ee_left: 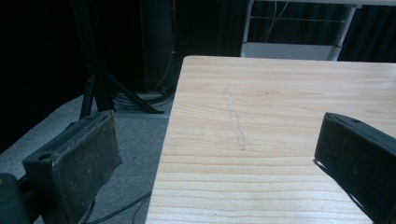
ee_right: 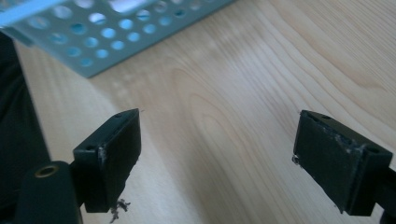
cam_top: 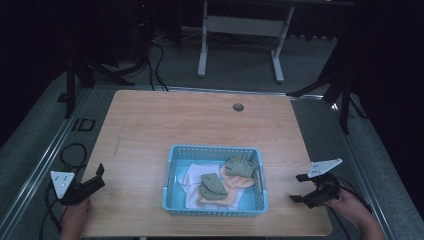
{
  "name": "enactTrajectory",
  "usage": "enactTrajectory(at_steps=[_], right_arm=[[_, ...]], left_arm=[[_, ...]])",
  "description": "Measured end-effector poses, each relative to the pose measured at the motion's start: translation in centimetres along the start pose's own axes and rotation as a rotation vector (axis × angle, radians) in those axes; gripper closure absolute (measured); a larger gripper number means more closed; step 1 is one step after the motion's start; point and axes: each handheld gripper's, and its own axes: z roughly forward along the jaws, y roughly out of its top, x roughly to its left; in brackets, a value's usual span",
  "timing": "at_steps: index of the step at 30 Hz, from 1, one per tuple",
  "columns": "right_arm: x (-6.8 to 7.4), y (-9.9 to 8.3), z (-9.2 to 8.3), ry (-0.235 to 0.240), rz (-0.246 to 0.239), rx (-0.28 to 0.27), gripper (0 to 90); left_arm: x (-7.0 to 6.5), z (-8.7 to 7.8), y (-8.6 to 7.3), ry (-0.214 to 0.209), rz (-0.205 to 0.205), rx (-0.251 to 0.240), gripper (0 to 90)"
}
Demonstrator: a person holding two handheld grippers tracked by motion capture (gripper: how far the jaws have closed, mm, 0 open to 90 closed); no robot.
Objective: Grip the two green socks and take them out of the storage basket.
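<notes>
While both tools rest at the near corners of the table (cam_top: 150,120), nothing looks started yet. Left tool (cam_top: 98,176) released, jaws spread wide over the table's left edge, nothing between them. Right tool (cam_top: 298,187) likewise released, jaws wide apart above bare wood. Off to the right tool's left, and to the left tool's right, well apart from each: the blue basket (cam_top: 216,209), with its perforated wall (ee_right: 107,35) just ahead of the right tool's jaws. Inside it, a heap of small cloths: a green cloth (cam_top: 213,185) toward the near side, another green cloth (cam_top: 239,166) toward the far right corner, orange cloths (cam_top: 237,179) under them, a white cloth (cam_top: 192,176) at the left. Judging from this, all cloths untouched, none lifted out; reaching in, gripping and removing or sorting all remain to do.
</notes>
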Motion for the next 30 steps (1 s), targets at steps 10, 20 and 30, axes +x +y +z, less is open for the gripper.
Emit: enactTrajectory(at_steps=[10, 20, 30], right_arm=[[1.1, 3.5, -0.5, 0.048, -0.046, 0.031, 14.2], [2.5, 7.4, -0.1, 0.078, -0.130, 0.062, 14.2], [3.8, 11.1, 1.2, 0.115, -0.212, 0.077, 13.9]], left_arm=[[0.0, 0.0, 0.0, 0.000, -0.003, 0.000, 0.5], [0.0, 0.0, 0.0, 0.000, -0.001, 0.000, 0.5], [0.0, 0.0, 0.0, -0.004, -0.004, 0.000, 0.5]])
